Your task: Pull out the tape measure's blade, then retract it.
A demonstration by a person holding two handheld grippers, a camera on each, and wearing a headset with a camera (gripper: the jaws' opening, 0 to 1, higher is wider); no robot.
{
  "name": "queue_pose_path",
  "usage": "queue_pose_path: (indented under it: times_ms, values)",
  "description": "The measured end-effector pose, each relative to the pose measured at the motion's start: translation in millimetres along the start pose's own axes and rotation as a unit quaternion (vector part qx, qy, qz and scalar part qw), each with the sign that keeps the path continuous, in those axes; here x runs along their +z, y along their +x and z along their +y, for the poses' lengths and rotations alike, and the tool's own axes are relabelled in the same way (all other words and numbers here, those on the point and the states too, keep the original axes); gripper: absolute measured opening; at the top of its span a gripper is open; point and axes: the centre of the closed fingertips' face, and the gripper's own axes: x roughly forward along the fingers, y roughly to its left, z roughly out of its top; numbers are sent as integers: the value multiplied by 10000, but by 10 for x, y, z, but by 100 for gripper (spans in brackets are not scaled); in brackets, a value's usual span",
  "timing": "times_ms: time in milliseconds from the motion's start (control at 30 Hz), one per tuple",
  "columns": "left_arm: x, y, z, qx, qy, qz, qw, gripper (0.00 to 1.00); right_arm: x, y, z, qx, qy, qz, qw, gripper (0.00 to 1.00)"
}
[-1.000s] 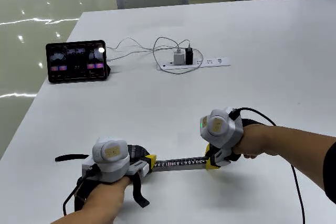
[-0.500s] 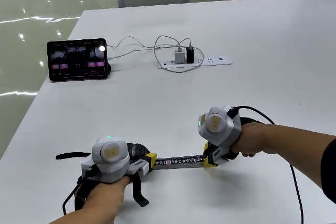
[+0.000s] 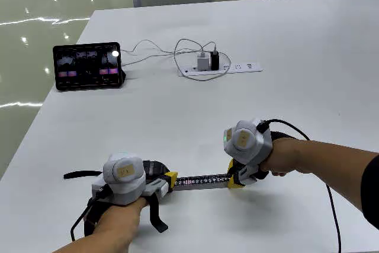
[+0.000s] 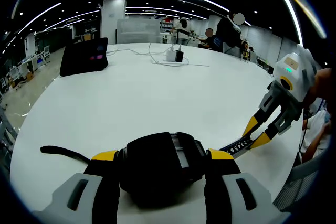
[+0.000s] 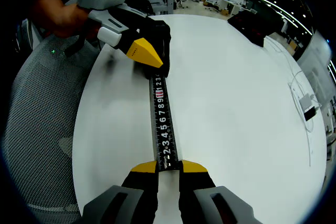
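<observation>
A black tape measure case (image 4: 160, 166) sits on the white table near its front edge, clamped between the yellow-tipped jaws of my left gripper (image 4: 163, 157), which is shut on it. In the head view the case (image 3: 155, 170) shows just behind that gripper (image 3: 161, 183). Its black blade with white numerals (image 5: 161, 135) runs out across the table to my right gripper (image 5: 169, 167), which is shut on the blade's end. From the head view the blade (image 3: 201, 180) spans the short gap between the case and the right gripper (image 3: 231, 181). A black wrist strap (image 3: 80, 176) trails left of the case.
A tablet (image 3: 86, 66) stands at the table's left side with its screen lit. A white power strip (image 3: 222, 68) with chargers and looped cables lies mid-table. The table (image 3: 296, 57) stretches far to the right. A grey mesh chair (image 5: 44, 129) sits off the table's edge.
My right gripper has slid a little left toward the case, so the exposed blade is shorter. The left gripper and case have stayed put.
</observation>
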Motion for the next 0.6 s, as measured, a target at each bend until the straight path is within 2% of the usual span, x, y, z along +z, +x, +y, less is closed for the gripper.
queue_pose_path:
  times_ms: [233,467,600]
  values:
    - [6,5,3,-15,7,-47,10000,61,22,9,2,-39,-71,-38,10000,11]
    - [6,9,6,-19,22,-33,10000,61,61,29,11,-12,-378,-110,9992,11]
    - [4,11,6,-21,16,-31,10000,61,82,34,13,-14,-430,-151,9990,11]
